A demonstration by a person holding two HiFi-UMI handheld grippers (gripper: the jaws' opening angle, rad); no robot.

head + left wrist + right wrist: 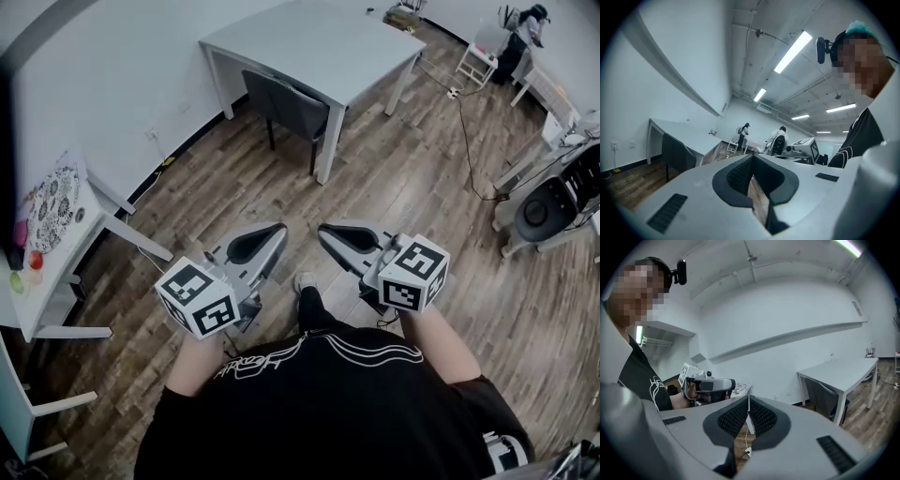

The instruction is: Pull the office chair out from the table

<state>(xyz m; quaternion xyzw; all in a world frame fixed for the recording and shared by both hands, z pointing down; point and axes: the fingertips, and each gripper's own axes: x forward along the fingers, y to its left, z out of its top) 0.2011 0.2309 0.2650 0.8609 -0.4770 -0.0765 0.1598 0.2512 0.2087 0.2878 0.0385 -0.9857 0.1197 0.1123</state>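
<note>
The office chair (289, 105) is dark grey. It stands pushed in under the table (319, 42), with its seat tucked below the top. The table is pale and stands against the white wall (112, 66).

The chair is far from both sets of jaws. The left gripper (279, 228) and the right gripper (324, 230) are side by side, close to the person's body. Their tips point towards the chair. The jaws of both are closed together, with nothing in them.

The floor (403, 187) is brown wood planks. A thin cable (466, 141) runs across it near the table. A smaller white table (89, 220) stands at the left. Another person (530, 23) is far off in the corner of the room.
</note>
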